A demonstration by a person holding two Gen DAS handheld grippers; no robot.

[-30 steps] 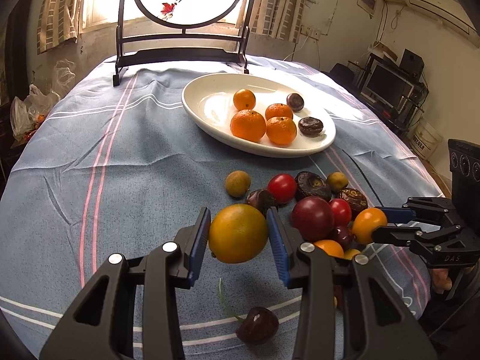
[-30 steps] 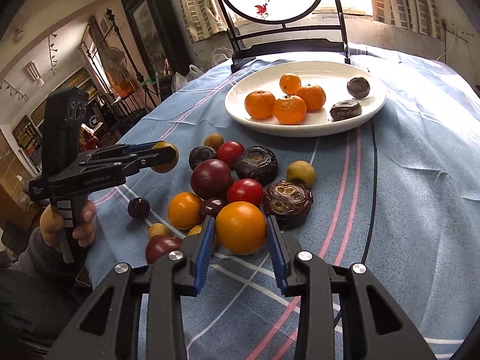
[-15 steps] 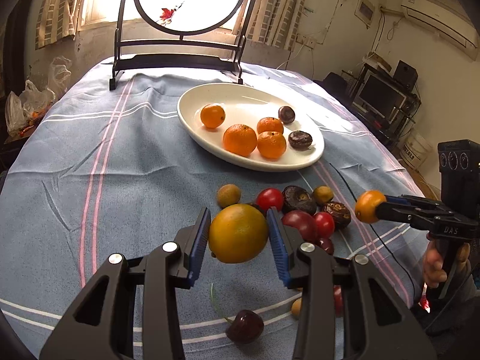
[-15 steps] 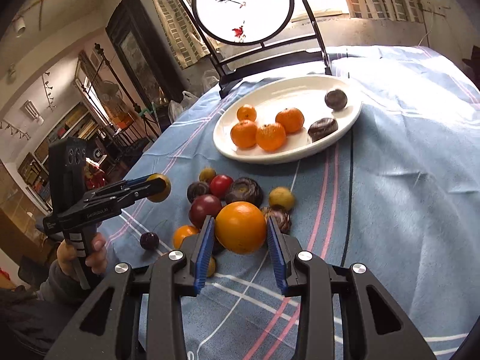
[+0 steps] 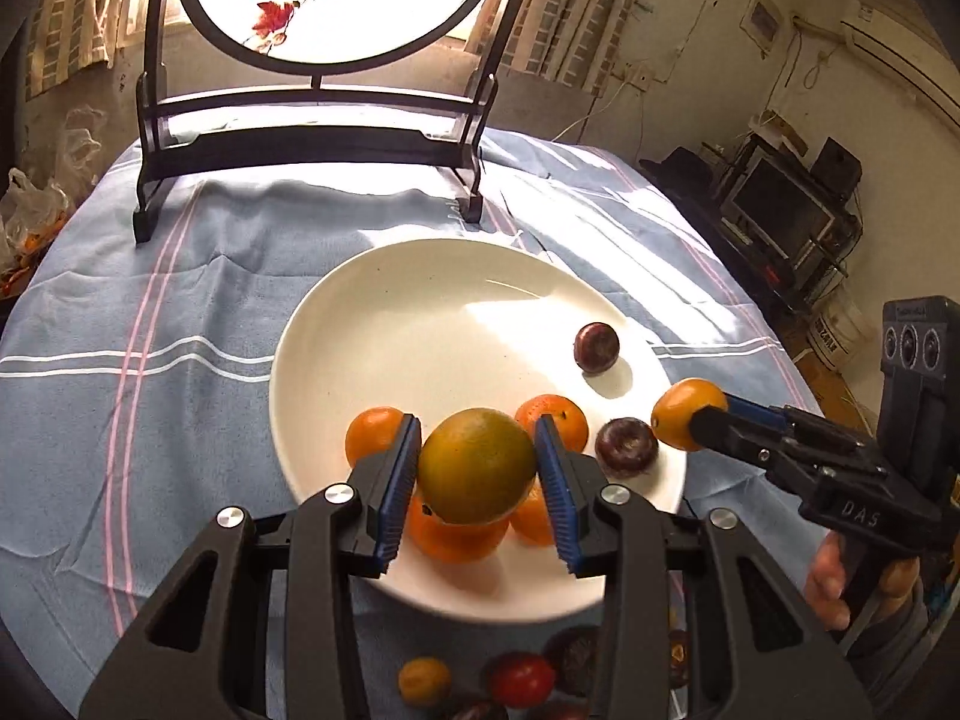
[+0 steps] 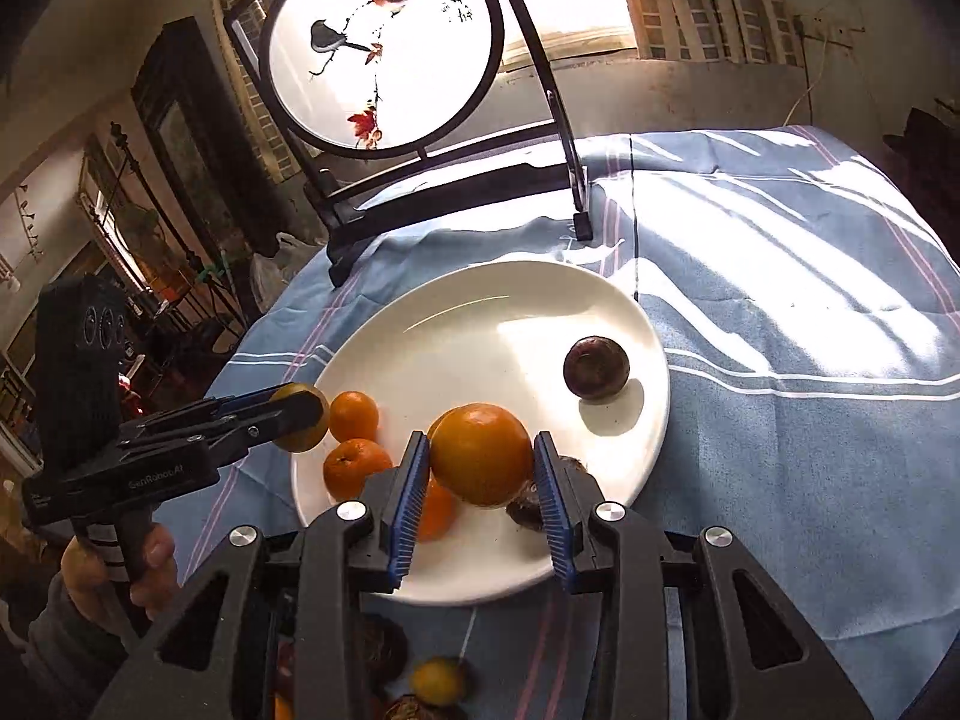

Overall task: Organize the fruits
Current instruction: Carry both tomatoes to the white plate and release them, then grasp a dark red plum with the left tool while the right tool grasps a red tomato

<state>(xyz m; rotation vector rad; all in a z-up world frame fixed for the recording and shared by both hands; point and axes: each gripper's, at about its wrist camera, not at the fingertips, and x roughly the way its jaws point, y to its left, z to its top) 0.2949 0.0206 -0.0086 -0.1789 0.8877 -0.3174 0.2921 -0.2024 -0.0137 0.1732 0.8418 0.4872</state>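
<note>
My left gripper [image 5: 477, 468] is shut on a greenish-orange citrus fruit [image 5: 477, 465] and holds it over the near part of the white plate [image 5: 384, 324]. My right gripper [image 6: 482, 459] is shut on an orange [image 6: 480, 453], also over the plate's [image 6: 480, 300] near rim. The plate holds several small oranges [image 5: 375, 435] [image 6: 354, 414] and two dark passion fruits [image 5: 596, 347] [image 6: 596, 367]. Each gripper shows in the other's view: the right one [image 5: 684, 423] at the plate's right edge, the left one [image 6: 300, 417] at its left edge.
Loose fruits lie on the blue striped tablecloth near me: a yellow one [image 5: 425, 681], a red one [image 5: 519, 678], a yellow one [image 6: 438, 681]. A black stand with a round painted screen [image 5: 312, 138] stands behind the plate. Shelves with electronics [image 5: 780, 210] stand right of the table.
Both grippers have moved forward from the loose fruit pile to above the plate, each carrying its fruit. The plate now fills the middle of both views.
</note>
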